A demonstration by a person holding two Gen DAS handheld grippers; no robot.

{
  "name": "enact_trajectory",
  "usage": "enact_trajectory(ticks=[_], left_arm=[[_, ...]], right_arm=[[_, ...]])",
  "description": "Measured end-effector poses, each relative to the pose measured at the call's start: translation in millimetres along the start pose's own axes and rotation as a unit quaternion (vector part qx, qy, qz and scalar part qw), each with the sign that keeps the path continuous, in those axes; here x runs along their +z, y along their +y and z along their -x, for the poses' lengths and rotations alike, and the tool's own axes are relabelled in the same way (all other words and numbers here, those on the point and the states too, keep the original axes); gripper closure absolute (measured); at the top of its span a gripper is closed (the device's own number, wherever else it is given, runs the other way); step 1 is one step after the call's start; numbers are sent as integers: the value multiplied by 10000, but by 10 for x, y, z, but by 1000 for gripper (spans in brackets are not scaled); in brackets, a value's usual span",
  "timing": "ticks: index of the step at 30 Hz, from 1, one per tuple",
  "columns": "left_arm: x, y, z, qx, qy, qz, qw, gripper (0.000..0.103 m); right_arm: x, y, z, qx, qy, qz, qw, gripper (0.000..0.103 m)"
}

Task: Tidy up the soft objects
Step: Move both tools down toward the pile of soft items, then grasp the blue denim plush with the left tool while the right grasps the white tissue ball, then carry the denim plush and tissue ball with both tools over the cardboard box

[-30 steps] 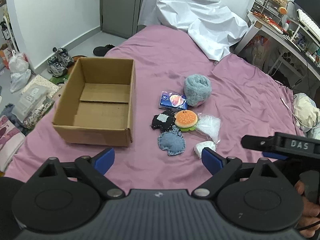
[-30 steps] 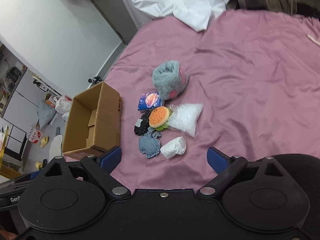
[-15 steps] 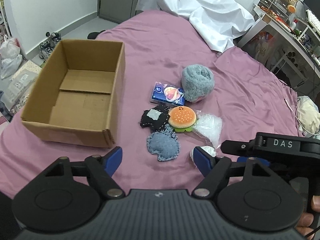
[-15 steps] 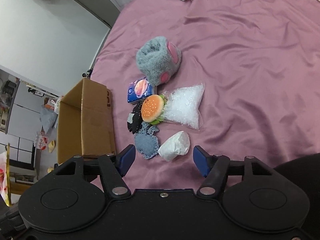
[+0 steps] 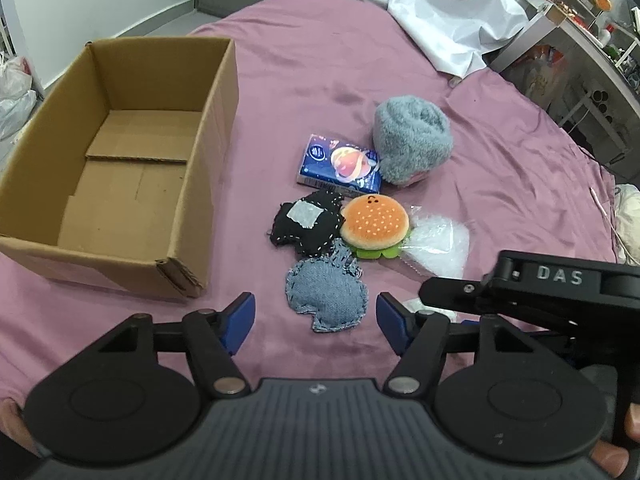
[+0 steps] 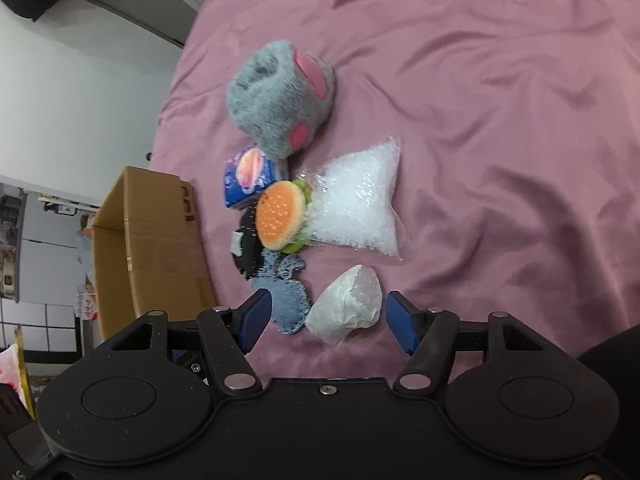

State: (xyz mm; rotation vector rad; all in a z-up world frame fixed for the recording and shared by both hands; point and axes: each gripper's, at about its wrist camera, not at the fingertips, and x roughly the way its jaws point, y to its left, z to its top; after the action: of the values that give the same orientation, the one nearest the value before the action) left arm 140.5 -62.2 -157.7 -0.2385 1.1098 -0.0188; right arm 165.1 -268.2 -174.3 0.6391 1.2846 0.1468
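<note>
Soft objects lie clustered on the purple bed: a denim pad (image 5: 326,296) (image 6: 290,300), a black patched pad (image 5: 306,222), a burger plush (image 5: 374,222) (image 6: 280,216), a grey fluffy plush (image 5: 412,140) (image 6: 280,98), a blue tissue pack (image 5: 340,164), a clear bead bag (image 6: 356,204) and a white wad (image 6: 346,310). My left gripper (image 5: 316,320) is open just short of the denim pad. My right gripper (image 6: 328,322) is open, with its blue fingers to either side of the white wad. An empty cardboard box (image 5: 116,160) stands to the left.
A white sheet (image 5: 436,12) is heaped at the bed's far end. A cluttered desk (image 5: 580,40) stands to the right. Bags (image 5: 12,92) sit on the floor left of the box. The right gripper's body (image 5: 532,288) crosses the left wrist view.
Both grippers have moved forward and down toward the pile. The right gripper's fingers now flank the white wad, and the left gripper is nearer the denim pad. Both remain open.
</note>
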Motion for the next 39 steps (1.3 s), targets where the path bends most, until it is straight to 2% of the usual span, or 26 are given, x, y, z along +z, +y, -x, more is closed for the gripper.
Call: enact_trajectory(ticks=[2, 3, 4, 5, 8, 14, 22, 29, 34, 39], left_arm=[[3, -4, -39, -1, 15, 11, 10000, 37], [5, -4, -50, -11, 14, 23, 10000, 37], [10, -5, -63, -11, 13, 33, 10000, 37], [17, -9, -77, -11, 14, 37, 10000, 37], [26, -24, -109, -47, -32, 25, 10000, 37], [57, -43, -216, 2, -60, 121, 9999, 37], [45, -115, -434, -10, 24, 193, 9998, 37], [24, -23, -634, -25, 219, 612, 9979, 37], [-8, 32, -673, -74, 368, 801, 9961, 57], [7, 43, -548, -208, 323, 760, 9964, 61]], right_arm=[[16, -1, -85, -37, 67, -44, 10000, 48], [21, -8, -124, -44, 112, -73, 9999, 56], [26, -11, -151, -64, 153, -90, 9998, 68], [27, -19, -184, -63, 182, -112, 9998, 73], [40, -50, -223, 16, 103, -215, 9997, 75], [79, -161, -112, 161, -347, -552, 9977, 76], [110, -207, -104, 259, -430, -681, 9964, 76], [112, -177, -128, 205, -497, -595, 9968, 76], [106, -156, -115, 234, -517, -503, 9971, 76], [73, -118, -40, 371, -584, -359, 9970, 76]])
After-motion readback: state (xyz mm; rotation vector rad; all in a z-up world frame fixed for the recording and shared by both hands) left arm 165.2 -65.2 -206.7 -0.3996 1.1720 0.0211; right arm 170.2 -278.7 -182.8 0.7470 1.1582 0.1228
